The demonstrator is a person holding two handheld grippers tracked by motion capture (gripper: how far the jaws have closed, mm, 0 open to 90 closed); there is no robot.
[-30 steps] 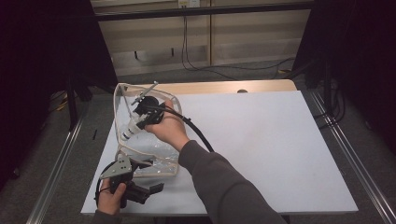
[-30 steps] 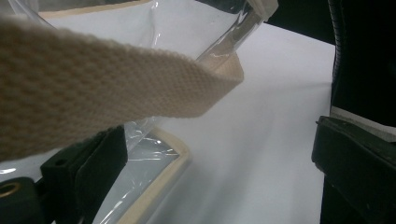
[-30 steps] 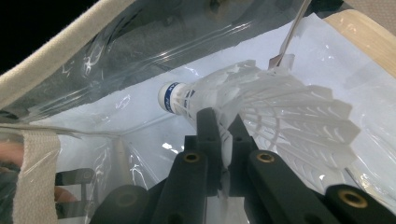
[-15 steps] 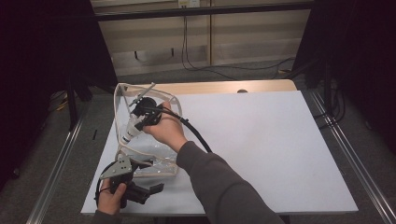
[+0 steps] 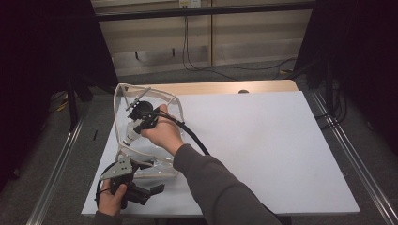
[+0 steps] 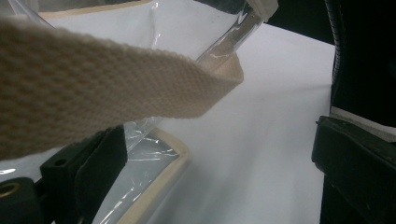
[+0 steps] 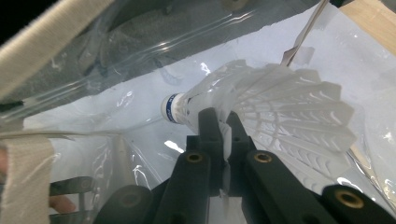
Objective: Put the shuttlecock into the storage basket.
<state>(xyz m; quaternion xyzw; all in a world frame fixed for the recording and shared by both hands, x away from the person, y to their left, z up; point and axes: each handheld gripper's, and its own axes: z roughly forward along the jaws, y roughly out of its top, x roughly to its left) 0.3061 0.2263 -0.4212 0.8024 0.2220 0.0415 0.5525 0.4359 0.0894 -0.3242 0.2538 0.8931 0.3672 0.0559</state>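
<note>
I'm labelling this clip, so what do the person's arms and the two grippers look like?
Both grippers are black. The left gripper carries a grey three-cornered plate; the right gripper trails a thick black ribbed cable. Its fingers are slim black bars with brass-ringed pivots. The right arm wears a dark grey sleeve.

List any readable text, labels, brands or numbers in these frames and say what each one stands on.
No readable text in any view.
Shuttlecock: a blue band around its base may carry print, too blurred to read.
Clear bag and its beige webbing strap: no lettering visible.
Table: plain white surface, no marks to read.
</note>
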